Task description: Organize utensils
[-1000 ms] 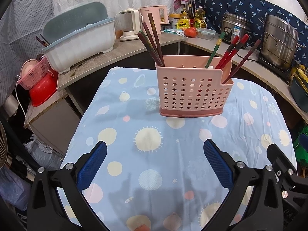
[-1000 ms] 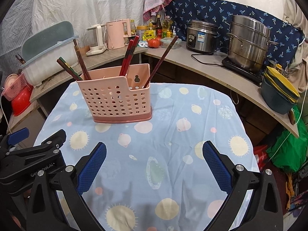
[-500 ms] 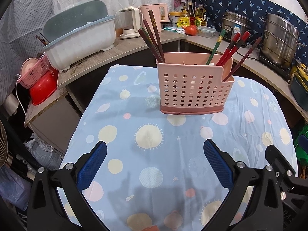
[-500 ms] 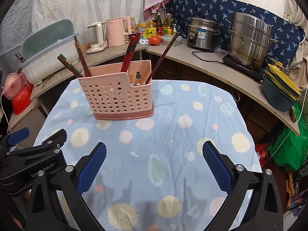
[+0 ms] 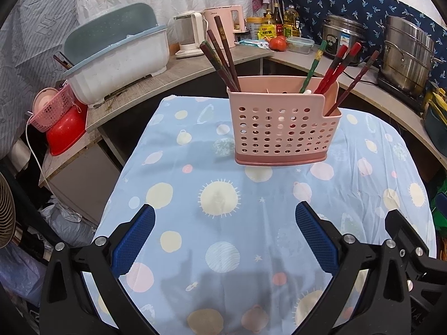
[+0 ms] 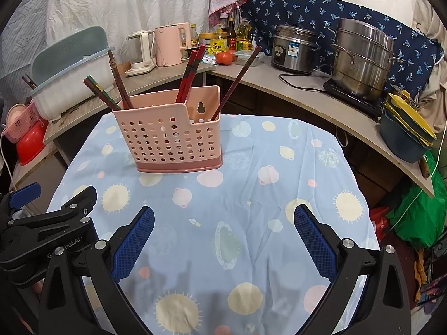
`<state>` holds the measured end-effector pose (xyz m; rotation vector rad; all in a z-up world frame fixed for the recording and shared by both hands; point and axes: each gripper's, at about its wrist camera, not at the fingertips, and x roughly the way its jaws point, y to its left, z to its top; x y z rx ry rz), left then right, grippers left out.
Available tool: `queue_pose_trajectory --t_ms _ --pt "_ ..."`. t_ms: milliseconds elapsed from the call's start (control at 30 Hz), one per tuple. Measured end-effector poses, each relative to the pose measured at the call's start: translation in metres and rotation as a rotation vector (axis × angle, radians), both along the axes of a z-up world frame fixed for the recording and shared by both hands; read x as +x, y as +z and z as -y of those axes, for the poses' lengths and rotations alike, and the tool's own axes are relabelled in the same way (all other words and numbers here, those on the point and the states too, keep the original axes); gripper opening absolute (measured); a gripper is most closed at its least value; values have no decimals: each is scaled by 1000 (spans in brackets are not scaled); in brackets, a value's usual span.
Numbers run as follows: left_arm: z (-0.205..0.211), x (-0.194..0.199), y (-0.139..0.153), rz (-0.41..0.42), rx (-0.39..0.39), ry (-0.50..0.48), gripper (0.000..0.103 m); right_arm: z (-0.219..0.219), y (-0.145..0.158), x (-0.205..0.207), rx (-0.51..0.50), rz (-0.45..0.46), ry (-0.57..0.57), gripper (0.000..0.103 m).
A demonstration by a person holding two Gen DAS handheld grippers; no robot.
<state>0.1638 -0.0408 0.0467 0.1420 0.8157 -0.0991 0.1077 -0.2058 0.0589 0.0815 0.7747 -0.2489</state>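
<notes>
The pink perforated holder [image 5: 283, 128] stands upright on the table's blue patterned cloth [image 5: 223, 237], toward the far edge and roughly midway between the left and right edges. No loose utensil is visible on the cloth.

Contents: dark brown chopsticks [image 5: 220, 55] lean toward the left end of the holder. A green-handled stick [image 5: 313, 67] and red chopsticks [image 5: 338, 67] rise from its right half. One dark red chopstick [image 5: 354, 81] sits in the low notched compartment at the right end, tilted outward to the right. Every long axis runs steeply upward; none lies flat.

The left gripper [image 5: 225, 240] hangs above the near edge of the table, jaws spread wide, nothing between the blue pads [image 5: 134, 237]. The right gripper [image 6: 223, 240] is beside it in the same condition, released and empty.

The key relation: the holder lies straight ahead of the left gripper and ahead and to the left of the right one. Both are well apart from it. In my judgement the left gripper is better lined up on the brown set, while the right gripper has the clearer line to the notched end and its lone stick. Since the sticks stand steeply, the jaws would need to close across a shaft from the side, above the rim.
</notes>
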Motion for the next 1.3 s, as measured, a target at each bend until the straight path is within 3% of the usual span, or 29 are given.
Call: queue_pose_trajectory --t_ms 1300 --pt "-5 -2 0 16 7 31 96 2 -1 0 -5 2 -9 97"
